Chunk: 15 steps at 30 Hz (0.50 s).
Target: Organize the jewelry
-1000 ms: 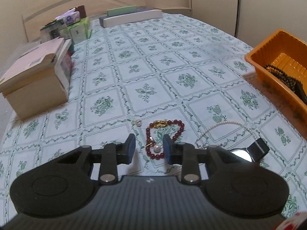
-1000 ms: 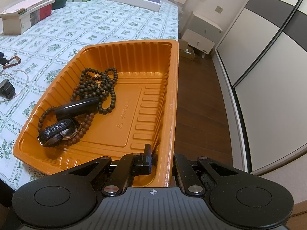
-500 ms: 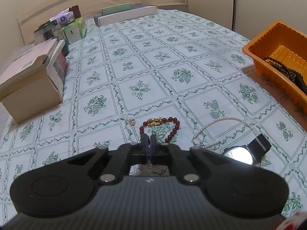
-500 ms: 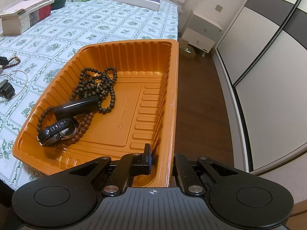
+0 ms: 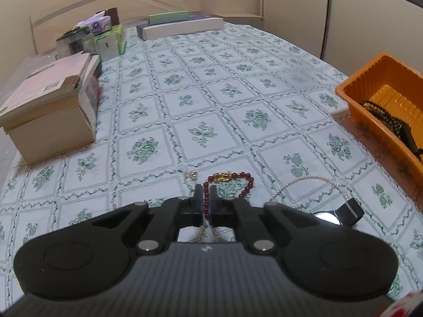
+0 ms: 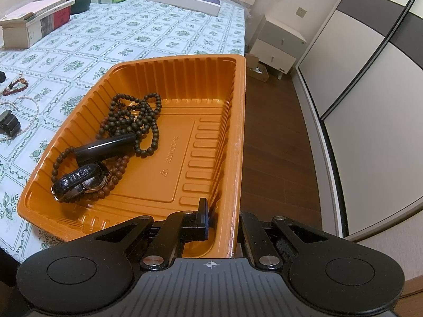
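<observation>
A red bead bracelet [image 5: 243,177] with a gold clasp lies on the flowered tablecloth. My left gripper [image 5: 207,198] is nipped on its left strand, with the beads showing in the narrow gap; the jaws are opening slightly. Beside it lie a pearl necklace [image 5: 304,179], a black watch [image 5: 327,216] and a small pearl earring [image 5: 193,175]. My right gripper [image 6: 224,222] is shut on the near rim of the orange tray [image 6: 185,60], one finger inside and one outside. The tray holds dark bead strings [image 6: 137,116], a black tube [image 6: 105,148] and a watch [image 6: 82,182].
Stacked boxes [image 5: 50,111] stand at the table's left side. Tissue packs [image 5: 111,39] and a long white box [image 5: 182,27] sit at the back. The orange tray [image 5: 351,97] overhangs the table's right edge above wooden floor [image 6: 277,132], near a white nightstand [image 6: 277,50].
The left jaws, wide apart around the bracelet a second ago, have closed on its left strand. The right gripper and the tray have not moved.
</observation>
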Tool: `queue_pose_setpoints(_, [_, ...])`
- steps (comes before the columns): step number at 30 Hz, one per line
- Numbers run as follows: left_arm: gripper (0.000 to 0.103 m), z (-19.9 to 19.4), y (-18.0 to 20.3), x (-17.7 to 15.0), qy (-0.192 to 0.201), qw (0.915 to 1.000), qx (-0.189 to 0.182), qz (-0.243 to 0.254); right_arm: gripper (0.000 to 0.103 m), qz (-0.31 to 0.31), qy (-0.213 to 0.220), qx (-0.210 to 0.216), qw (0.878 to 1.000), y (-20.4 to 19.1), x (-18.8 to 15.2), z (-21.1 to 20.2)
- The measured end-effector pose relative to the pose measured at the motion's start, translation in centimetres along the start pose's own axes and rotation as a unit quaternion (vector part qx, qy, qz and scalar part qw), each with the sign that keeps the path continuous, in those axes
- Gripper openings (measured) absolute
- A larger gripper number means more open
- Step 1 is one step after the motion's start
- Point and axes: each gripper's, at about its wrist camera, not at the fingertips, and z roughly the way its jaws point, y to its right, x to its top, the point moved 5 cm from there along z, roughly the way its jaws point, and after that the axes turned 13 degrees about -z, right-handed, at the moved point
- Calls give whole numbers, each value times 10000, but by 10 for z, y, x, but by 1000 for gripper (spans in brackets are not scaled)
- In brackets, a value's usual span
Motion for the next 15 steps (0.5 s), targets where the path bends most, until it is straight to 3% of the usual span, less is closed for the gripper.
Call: queue_pose_setpoints(15, [8,29,13,-9,-95,9997,92,222,5,13,-27,7,10000,-2,-1,2])
